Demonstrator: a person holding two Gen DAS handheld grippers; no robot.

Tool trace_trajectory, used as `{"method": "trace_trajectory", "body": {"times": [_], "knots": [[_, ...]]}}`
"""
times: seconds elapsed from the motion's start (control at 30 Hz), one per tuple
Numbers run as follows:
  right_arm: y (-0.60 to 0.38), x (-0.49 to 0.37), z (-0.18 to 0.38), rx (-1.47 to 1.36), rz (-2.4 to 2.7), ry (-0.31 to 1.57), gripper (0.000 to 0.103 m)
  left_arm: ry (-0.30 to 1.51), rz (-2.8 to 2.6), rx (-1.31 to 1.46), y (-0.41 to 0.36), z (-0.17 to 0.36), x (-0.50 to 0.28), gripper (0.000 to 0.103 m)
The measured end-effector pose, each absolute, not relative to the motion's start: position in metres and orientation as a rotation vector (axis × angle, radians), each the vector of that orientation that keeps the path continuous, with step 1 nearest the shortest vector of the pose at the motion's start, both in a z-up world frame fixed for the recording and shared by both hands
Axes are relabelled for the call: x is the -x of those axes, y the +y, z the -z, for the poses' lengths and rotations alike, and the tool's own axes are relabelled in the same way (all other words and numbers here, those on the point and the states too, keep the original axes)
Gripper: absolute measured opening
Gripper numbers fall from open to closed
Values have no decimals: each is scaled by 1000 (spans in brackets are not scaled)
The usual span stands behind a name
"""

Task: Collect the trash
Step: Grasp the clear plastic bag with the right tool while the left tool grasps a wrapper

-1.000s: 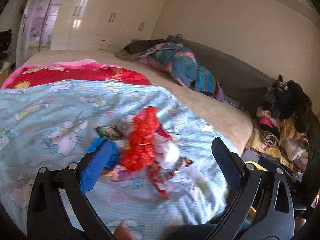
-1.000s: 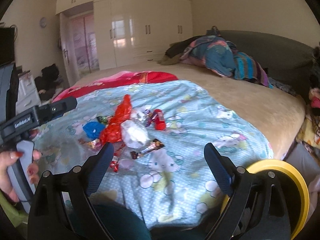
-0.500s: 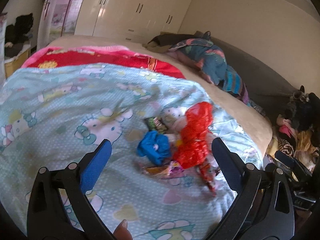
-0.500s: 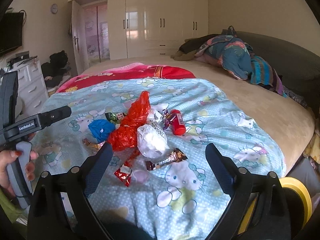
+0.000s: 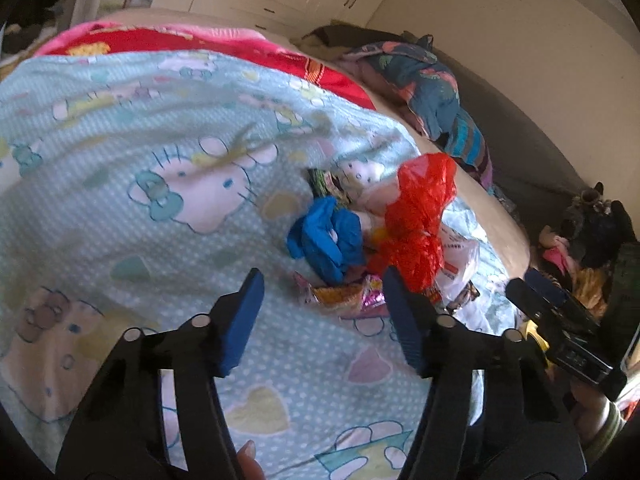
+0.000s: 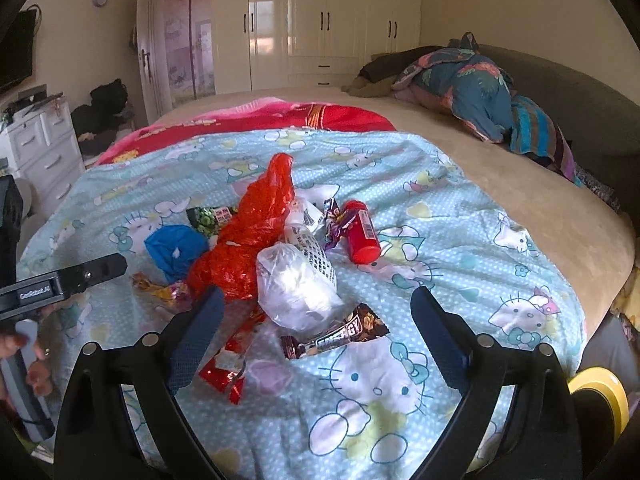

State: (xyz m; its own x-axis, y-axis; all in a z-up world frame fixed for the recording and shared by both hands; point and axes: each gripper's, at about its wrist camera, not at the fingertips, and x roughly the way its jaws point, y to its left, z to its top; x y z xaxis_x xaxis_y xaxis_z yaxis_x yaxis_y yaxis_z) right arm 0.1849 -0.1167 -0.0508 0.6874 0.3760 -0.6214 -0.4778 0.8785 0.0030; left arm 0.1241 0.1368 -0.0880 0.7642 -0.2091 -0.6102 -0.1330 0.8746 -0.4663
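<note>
Trash pile (image 6: 280, 256) on blue blanket (image 6: 460, 208), left hand-held gripper (image 5: 320, 316) half-closed, empty

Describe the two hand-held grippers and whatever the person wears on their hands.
Each hand-held gripper, left and right, has a black angular frame with round silver rivets and two flat blue fingers. Seen from the right wrist, the left one's black bar carries small white lettering and a pale grey handle. The fingernails are painted red.

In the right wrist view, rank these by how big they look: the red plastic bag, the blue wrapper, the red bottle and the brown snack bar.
Largest to smallest as they appear:
1. red plastic bag
2. brown snack bar
3. blue wrapper and red bottle: too alike to separate.
The snack bar lies nearest the camera, so its rank is unsure.
</note>
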Motion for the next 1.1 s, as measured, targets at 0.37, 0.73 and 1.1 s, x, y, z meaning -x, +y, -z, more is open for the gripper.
{"method": "trace_trajectory", "body": {"times": [0.37,0.73,1.1], "knots": [[-102,-216,70,192,-481,717,91,752,94,512,123,100,-136,49],[-83,-233,89,217,-540,792,66,785,78,515,122,113,-146,49],[-93,-217,76,205,-538,727,41,777,76,643,142,121,-145,16]]}}
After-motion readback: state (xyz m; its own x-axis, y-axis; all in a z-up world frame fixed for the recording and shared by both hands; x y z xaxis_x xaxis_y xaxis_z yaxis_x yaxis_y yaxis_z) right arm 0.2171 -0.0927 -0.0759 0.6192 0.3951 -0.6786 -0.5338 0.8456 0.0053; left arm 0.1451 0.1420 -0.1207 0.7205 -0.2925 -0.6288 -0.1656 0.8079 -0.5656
